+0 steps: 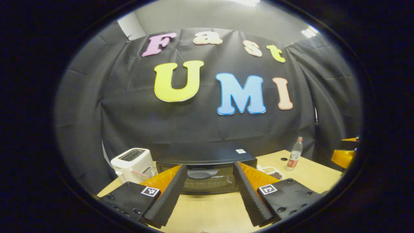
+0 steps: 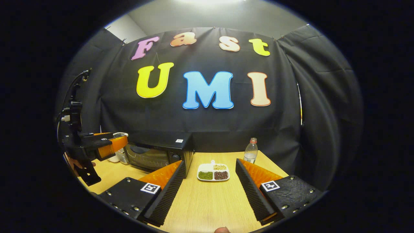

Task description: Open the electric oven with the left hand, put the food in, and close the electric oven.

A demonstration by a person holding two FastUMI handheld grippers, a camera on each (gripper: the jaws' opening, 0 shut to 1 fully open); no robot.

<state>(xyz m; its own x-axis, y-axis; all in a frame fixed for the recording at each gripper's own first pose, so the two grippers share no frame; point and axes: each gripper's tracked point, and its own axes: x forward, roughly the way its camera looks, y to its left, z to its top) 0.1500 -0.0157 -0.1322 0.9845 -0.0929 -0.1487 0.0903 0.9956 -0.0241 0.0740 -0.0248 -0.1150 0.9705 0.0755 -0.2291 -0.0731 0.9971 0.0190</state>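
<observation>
Wooden table (image 2: pixel 207 200), shut oven (image 1: pixel 207 176), toaster (image 1: pixel 133 163) beside it; both hand-held grippers (image 1: pixel 210 194) (image 2: pixel 208 194) wide, empty.

Right tongs (image 2: pixel 210 191): spread wide above the desk (image 2: pixel 207 207), holding nothing. Food tray (image 2: pixel 213 172) lies ahead between the fingers. Electric oven (image 2: pixel 158 152) stands left, door closed; bottle (image 2: pixel 251 150) right.

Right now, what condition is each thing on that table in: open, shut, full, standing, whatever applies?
Electric oven: door shut, nothing in it that I can make out.
Food tray: on the table beside the oven, its three compartments filled.
Water bottle: upright, capped.
Toaster: upright, slots look empty.
Left gripper: open, holding nothing, pointed at the oven.
Right gripper: open, holding nothing, pointed at the tray.
</observation>
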